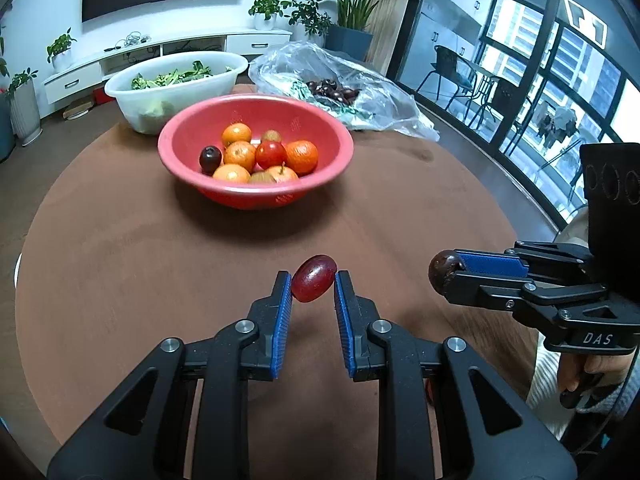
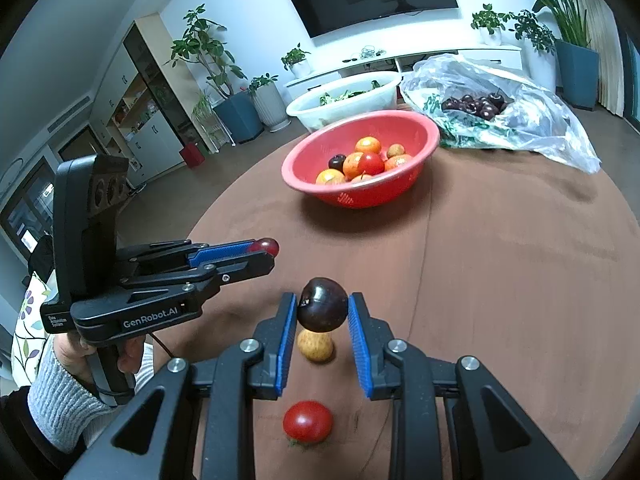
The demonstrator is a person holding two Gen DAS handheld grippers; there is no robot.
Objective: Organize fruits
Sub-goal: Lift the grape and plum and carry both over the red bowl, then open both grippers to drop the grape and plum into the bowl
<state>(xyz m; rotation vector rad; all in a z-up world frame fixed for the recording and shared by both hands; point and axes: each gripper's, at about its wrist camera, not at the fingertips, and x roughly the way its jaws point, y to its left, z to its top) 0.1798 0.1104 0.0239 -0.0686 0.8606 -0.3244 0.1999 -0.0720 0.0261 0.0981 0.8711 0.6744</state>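
My left gripper (image 1: 313, 280) is shut on a small red oval fruit (image 1: 313, 279), held above the brown table (image 1: 120, 260). My right gripper (image 2: 322, 310) is shut on a dark purple round fruit (image 2: 322, 309). Each gripper appears in the other's view: the right gripper (image 1: 444, 278) at the right with its dark fruit (image 1: 442, 274), the left gripper (image 2: 266, 254) at the left with the red fruit (image 2: 265, 245). Beyond them stands a red bowl (image 1: 256, 196) (image 2: 424, 136) of oranges, a tomato and a dark fruit. Below my right gripper on the table lie a yellow fruit (image 2: 316, 346) and a red tomato (image 2: 307, 422).
A white basin (image 1: 132, 96) of green leaves stands behind the bowl. A clear plastic bag (image 1: 372, 100) (image 2: 540, 116) with dark fruits lies at the back right of the table. A person's hand in a grey sleeve (image 2: 60, 396) holds the left gripper.
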